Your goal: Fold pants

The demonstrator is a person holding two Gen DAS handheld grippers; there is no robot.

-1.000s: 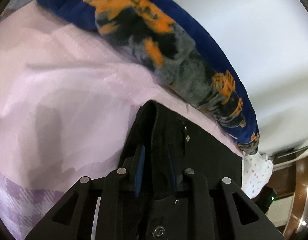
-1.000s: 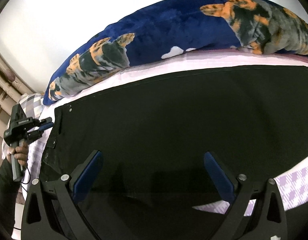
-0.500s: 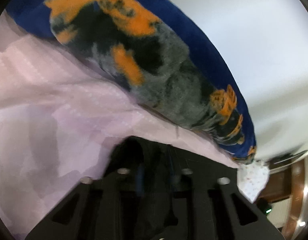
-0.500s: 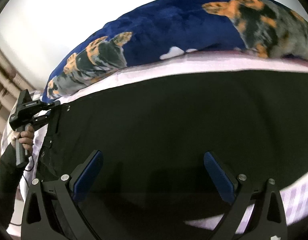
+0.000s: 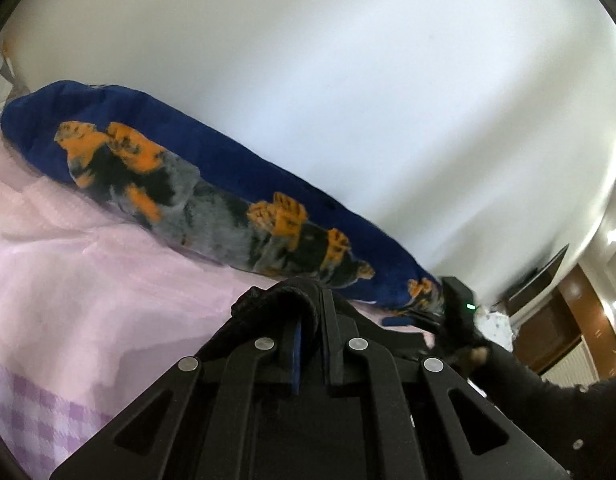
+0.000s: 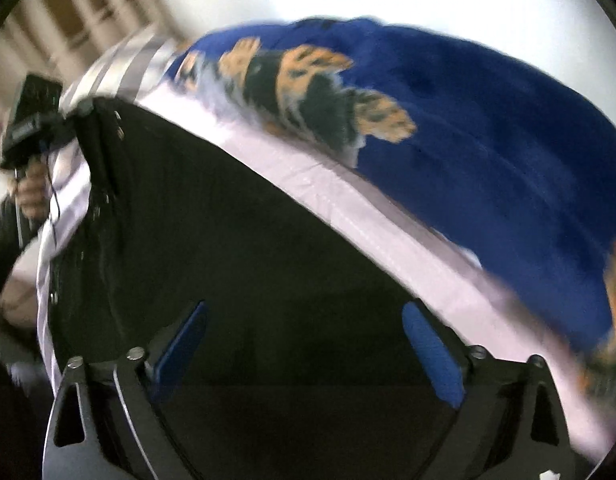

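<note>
Biggest worry here: only a small bunch of the black pants (image 6: 244, 264) pinched at the waist end, so could slip out mid-lift if tugged hard, since the rest still lies flat and heavy on the pink bedsheet (image 5: 88, 280). Could also end up folding crooked, with one end raised and the other not gripped at all. Might snag the sheet too if the free side bites too deep. Blue blanket (image 5: 212, 172) just beyond the far edge, close enough to catch a dragged hem.

Left gripper (image 5: 308, 332): clamped tight on a wad of waistband, fabric humped over the tips, lifted a bit off the sheet.

Right gripper (image 6: 304, 344): wide but closing, hovering over the dark cloth, nothing pressed between the blue pads (image 6: 432, 352) yet. Pretty blurry there, so can't tell about contact with the cloth.
</note>
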